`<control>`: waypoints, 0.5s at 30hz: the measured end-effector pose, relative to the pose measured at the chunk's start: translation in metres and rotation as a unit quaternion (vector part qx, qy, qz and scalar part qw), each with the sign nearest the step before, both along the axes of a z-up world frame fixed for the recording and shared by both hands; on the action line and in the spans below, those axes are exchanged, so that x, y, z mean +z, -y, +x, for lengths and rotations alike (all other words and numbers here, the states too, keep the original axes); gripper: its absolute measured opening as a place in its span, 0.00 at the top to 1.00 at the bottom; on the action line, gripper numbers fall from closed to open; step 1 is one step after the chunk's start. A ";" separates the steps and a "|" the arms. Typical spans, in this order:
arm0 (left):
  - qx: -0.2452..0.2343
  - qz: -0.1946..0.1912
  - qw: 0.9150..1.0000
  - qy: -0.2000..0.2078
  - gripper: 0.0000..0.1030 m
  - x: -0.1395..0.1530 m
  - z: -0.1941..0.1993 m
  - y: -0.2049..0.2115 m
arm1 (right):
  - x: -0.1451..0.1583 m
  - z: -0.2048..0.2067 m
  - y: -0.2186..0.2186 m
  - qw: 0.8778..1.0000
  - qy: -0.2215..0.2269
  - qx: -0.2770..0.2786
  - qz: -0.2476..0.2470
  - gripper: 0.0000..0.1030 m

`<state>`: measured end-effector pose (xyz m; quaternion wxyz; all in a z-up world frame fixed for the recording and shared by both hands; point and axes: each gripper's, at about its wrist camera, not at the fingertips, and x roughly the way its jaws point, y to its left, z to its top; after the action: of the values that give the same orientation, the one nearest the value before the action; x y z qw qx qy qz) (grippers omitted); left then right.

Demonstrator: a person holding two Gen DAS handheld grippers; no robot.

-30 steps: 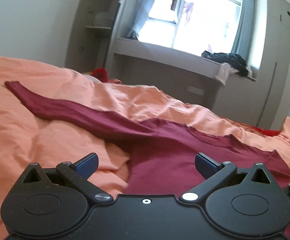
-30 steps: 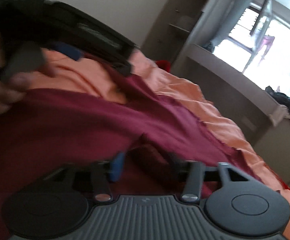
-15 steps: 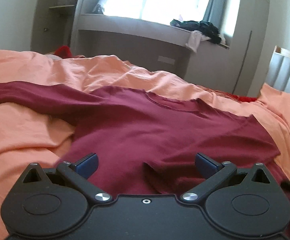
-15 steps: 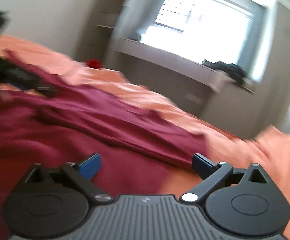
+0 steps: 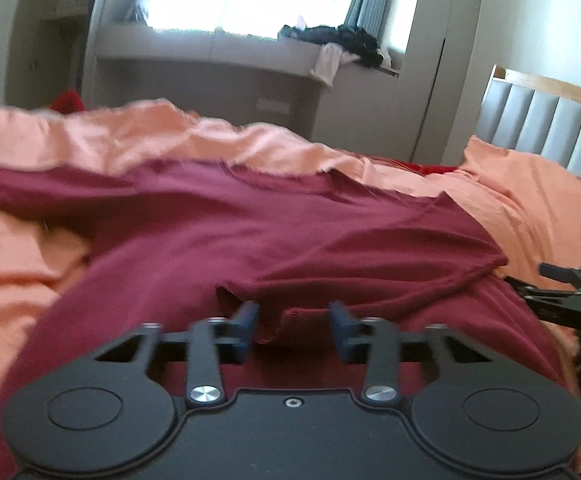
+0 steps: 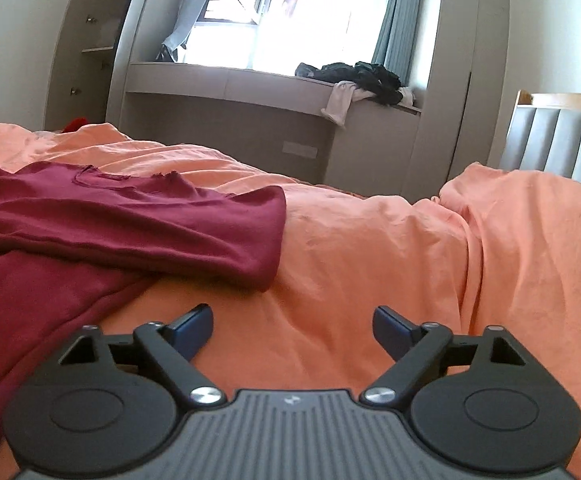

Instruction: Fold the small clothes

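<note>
Closing in over the maroon shirt [image 5: 274, 236], the left claw [image 5: 293, 322] has just been drawing its blue fingers [image 5: 246, 320] together, and a puckered fold of the shirt's cloth sits in the narrowed gap between them; the blur hides whether the pads actually press on it. The right claw [image 6: 292, 326] stands spread wide with nothing between its fingers, hovering over the bare orange duvet [image 6: 410, 248] just beside the shirt's edge, though its jaws have just drawn in a little. The shirt lies on the bed, stretched crosswise, its neckline toward the window sill [image 6: 250, 80] and one sleeve folded back over the body, the other trailing away to the far side from the headboard [image 6: 562, 140].
</note>
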<state>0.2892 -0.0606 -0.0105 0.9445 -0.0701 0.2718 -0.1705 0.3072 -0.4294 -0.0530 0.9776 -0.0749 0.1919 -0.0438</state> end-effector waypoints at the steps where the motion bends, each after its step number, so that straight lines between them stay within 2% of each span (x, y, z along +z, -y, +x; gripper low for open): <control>1: -0.001 -0.010 1.000 -0.001 0.78 -0.001 -0.001 -0.001 | -0.001 0.007 -0.001 1.000 0.002 0.001 -0.007 0.17; 2: -0.001 -0.014 1.000 0.003 0.90 -0.001 -0.004 -0.001 | -0.002 0.008 -0.003 1.000 0.006 0.004 -0.016 0.18; 5: 0.000 0.000 1.000 0.025 0.95 0.000 -0.015 0.002 | -0.002 0.018 -0.007 0.999 0.016 0.015 -0.039 0.25; 7: -0.002 0.011 1.000 0.020 0.96 -0.002 -0.023 0.005 | -0.002 0.024 -0.010 0.998 0.019 0.020 -0.058 0.29; 8: -0.004 0.013 1.000 0.017 0.96 -0.003 -0.025 0.005 | -0.002 0.027 -0.012 0.997 0.022 0.023 -0.066 0.34; 9: -0.004 0.016 1.000 0.014 0.97 -0.005 -0.028 0.006 | -0.002 0.030 -0.013 0.997 0.023 0.026 -0.073 0.48; 10: -0.003 0.020 1.000 0.010 0.97 -0.007 -0.030 0.006 | -0.002 0.033 -0.014 0.996 0.022 0.029 -0.078 0.57; 11: -0.003 0.022 1.000 0.006 0.97 -0.008 -0.031 0.006 | -0.003 0.035 -0.014 0.996 0.018 0.033 -0.078 0.76; 12: -0.001 0.021 1.000 0.002 0.97 -0.008 -0.031 0.006 | -0.003 0.036 -0.014 0.996 0.016 0.033 -0.076 0.90; 13: 0.001 0.021 1.000 -0.002 0.97 -0.008 -0.031 0.005 | -0.004 0.035 -0.013 0.997 0.016 0.029 -0.076 0.95; 15: 0.000 0.022 1.000 -0.008 0.97 -0.008 -0.031 0.005 | -0.003 0.035 -0.009 0.997 0.014 0.027 -0.065 0.95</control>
<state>0.2577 -0.0657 -0.0189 0.9436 -0.0511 0.2831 -0.1637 0.3427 -0.4202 -0.0560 0.9740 -0.1428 0.1730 -0.0306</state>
